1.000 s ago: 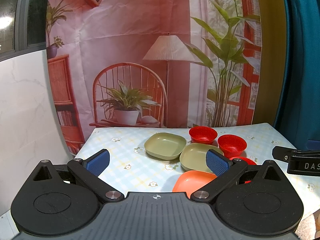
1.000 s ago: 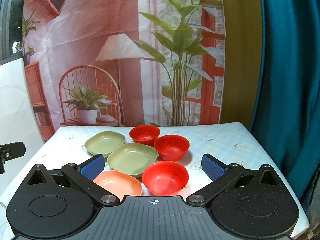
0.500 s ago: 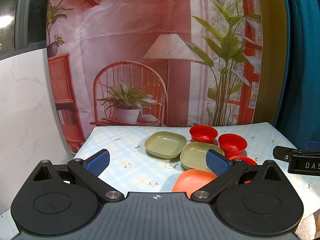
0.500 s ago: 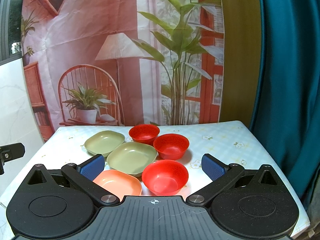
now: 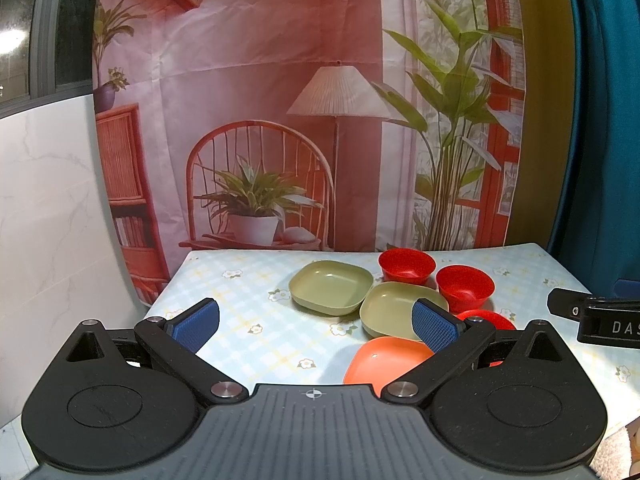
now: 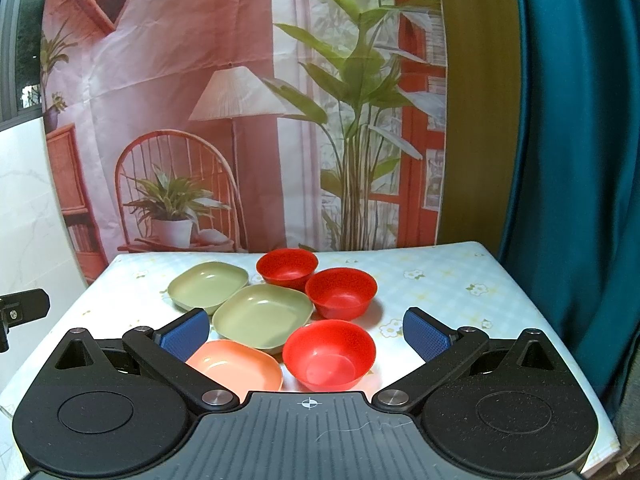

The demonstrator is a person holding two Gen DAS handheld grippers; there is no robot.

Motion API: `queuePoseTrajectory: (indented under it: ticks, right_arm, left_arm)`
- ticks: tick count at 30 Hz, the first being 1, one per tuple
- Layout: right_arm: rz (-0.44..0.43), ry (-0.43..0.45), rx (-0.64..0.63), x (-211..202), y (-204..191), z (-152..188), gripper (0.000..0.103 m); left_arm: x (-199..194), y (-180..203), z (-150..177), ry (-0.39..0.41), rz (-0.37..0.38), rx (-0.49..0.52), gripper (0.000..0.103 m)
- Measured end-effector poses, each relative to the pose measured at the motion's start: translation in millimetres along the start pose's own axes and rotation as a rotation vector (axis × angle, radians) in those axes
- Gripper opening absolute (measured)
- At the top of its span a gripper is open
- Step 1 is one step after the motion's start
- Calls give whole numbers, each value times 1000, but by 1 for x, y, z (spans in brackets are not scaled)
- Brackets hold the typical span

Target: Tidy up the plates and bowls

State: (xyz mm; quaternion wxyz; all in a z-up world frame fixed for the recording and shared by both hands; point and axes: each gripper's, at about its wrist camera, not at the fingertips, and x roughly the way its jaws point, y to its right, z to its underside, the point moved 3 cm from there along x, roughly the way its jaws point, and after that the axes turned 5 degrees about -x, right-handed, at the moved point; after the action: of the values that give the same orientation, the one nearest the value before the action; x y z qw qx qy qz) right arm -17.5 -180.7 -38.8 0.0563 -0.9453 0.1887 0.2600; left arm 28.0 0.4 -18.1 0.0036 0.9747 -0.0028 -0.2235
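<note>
Two green square plates (image 6: 207, 283) (image 6: 262, 315), an orange plate (image 6: 236, 365) and three red bowls (image 6: 287, 267) (image 6: 341, 292) (image 6: 330, 354) sit clustered on the table (image 6: 440, 280). My right gripper (image 6: 306, 332) is open and empty, held above the table's near edge with the nearest red bowl between its fingers. My left gripper (image 5: 316, 322) is open and empty, left of the cluster; the green plates (image 5: 331, 286) (image 5: 396, 308), orange plate (image 5: 384, 360) and bowls (image 5: 406, 266) (image 5: 464, 288) lie ahead to its right.
The table has a light floral checked cloth. A printed backdrop (image 6: 240, 100) hangs behind it and a teal curtain (image 6: 580, 160) stands on the right. A white marble wall (image 5: 48, 220) is on the left. The right gripper's body (image 5: 596, 320) shows at the left view's right edge.
</note>
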Motion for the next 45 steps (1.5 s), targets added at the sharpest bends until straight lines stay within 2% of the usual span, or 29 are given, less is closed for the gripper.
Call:
queuePoseTrajectory:
  ticks: [29, 34, 37, 41, 45]
  right_arm:
    - [-6, -4, 5, 0, -1, -1, 103]
    - [-42, -3, 22, 14, 8, 0, 103]
    - [-70, 37, 38, 21, 15, -4, 103]
    - [-85, 67, 37, 40, 24, -12, 103]
    - [-89, 50, 41, 67, 35, -14, 103]
  left_arm:
    - [5, 0, -1, -5, 0, 3, 103]
    - [20, 2, -7, 9, -25, 43, 103]
    - [34, 5, -9, 12, -32, 71, 103]
    - [60, 5, -11, -21, -9, 62, 103]
    - [86, 7, -11, -36, 13, 50, 103]
